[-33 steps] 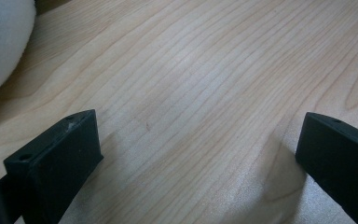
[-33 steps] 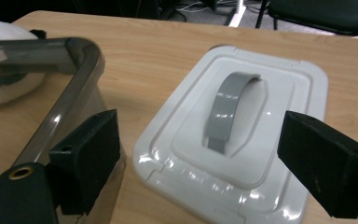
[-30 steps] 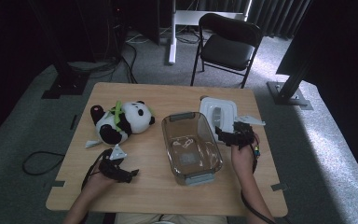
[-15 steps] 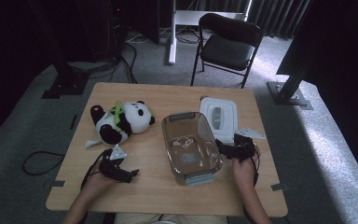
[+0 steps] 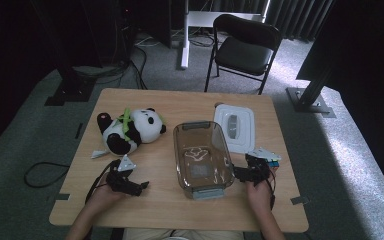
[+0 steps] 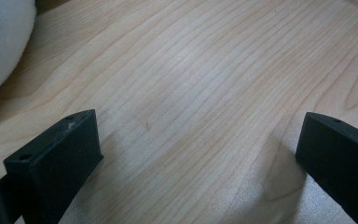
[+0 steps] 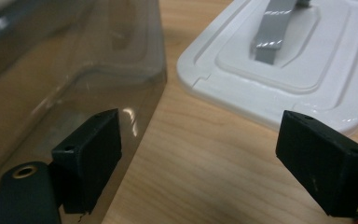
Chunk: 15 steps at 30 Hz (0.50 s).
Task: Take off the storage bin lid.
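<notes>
The clear container (image 5: 201, 159) is set mid-table, its white lid (image 5: 235, 126) lying beside it. The right gripper (image 7: 200, 154) is held spread beside its wall; the left gripper (image 6: 196, 154) is parked apart. The wall should be approached squarely.

On the wooden table (image 5: 180, 105) we see a plush panda (image 5: 128, 130) lying on its side toward the left, a green strap across its body and a small white tag beside it. Behind the table stands a black folding chair (image 5: 244, 50) on grey carpet (image 5: 350, 165) — and cables (image 5: 130, 65) trail across the floor at the back left.
</notes>
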Each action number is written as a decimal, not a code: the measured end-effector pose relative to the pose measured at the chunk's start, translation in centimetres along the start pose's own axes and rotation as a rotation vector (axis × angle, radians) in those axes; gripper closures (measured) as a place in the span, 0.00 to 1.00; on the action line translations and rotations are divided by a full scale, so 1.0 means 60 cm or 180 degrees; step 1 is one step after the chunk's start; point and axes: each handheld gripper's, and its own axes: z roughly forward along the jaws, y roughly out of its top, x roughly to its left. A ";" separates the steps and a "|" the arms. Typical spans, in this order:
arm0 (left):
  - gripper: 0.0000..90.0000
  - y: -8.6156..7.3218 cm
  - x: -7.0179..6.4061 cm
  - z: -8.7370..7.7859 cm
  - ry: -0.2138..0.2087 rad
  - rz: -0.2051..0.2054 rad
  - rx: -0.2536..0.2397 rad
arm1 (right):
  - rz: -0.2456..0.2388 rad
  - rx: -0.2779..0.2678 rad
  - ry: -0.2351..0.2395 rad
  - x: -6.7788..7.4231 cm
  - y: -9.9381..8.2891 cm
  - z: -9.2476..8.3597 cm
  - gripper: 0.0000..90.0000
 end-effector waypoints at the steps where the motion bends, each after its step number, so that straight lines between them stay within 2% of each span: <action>1: 0.01 0.000 0.000 0.000 0.0001 0.0002 0.0000 | -0.0009 0.0010 0.0046 0.003 -0.002 0.002 0.16; 15: 0.01 -0.001 0.000 -0.001 -0.0028 0.0033 -0.0002 | -0.0164 0.0089 0.0217 0.030 -0.015 0.015 0.15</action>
